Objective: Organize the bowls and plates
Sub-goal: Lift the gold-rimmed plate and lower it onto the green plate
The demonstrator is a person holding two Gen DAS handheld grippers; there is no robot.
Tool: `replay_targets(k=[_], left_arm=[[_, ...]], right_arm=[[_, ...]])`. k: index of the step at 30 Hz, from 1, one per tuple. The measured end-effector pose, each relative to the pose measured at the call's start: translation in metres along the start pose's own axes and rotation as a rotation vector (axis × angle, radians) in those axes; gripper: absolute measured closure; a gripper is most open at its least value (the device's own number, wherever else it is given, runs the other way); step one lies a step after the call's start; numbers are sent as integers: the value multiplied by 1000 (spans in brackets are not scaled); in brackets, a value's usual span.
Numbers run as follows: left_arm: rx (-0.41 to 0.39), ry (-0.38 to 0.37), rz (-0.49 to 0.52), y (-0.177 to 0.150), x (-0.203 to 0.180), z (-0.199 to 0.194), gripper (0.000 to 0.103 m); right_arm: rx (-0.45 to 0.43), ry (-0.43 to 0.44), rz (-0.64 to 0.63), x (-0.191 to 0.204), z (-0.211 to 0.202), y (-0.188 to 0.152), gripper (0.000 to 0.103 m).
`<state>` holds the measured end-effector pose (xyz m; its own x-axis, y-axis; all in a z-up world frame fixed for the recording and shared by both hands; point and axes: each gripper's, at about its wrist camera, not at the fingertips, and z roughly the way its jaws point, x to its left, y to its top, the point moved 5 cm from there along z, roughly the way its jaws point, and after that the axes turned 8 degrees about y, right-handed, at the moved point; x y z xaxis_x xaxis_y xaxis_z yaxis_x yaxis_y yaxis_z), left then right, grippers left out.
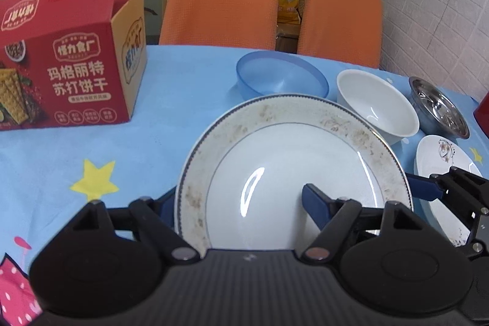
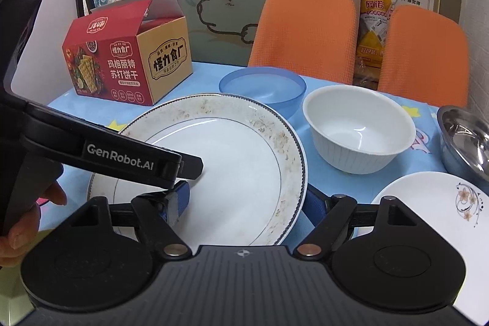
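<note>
Over the blue starred tablecloth (image 1: 152, 112), from the left wrist first: looking down on the large plate (image 1: 293, 148) with the worn rim, sitting mid-table just in front of the blue bowl (image 1: 281, 75), with the white bowl (image 1: 376, 103), steel bowl (image 1: 440, 109) and small flowered plate (image 1: 443, 161) off to its right. Straddling the near-left rim with the left gripper (image 1: 241, 203), claw spread, one finger outside the edge and the other over the well, not pinching by the look of it. Switching to the right wrist: much the same for the right gripper (image 2: 247, 200), spread across the near-right rim, one blue finger over the plate's face, the other just beyond the edge. Hard to say whether the plate is flat on the cloth or tipped. Now, doing it well: close both sides evenly, bite well past the lip, expect slippery glaze, lift level and together, and steer clear of that white bowl close by.
</note>
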<state>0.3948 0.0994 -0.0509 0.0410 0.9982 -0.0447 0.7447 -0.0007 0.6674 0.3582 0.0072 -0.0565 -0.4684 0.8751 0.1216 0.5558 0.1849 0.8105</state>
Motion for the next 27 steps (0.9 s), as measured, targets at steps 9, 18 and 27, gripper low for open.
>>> replay_targets(k=[9,18,27], left_arm=[[31,2,-8,-7,2,8,25],[-13,-16,33,-19,7,5,19],[-48,10,69,-27,1,4,25]], right_arm=[[46,14,23,-6,19,-1,0],[38,26,-24,-9,17,-16,0],[31,58,-15,-1,19,-18,0]])
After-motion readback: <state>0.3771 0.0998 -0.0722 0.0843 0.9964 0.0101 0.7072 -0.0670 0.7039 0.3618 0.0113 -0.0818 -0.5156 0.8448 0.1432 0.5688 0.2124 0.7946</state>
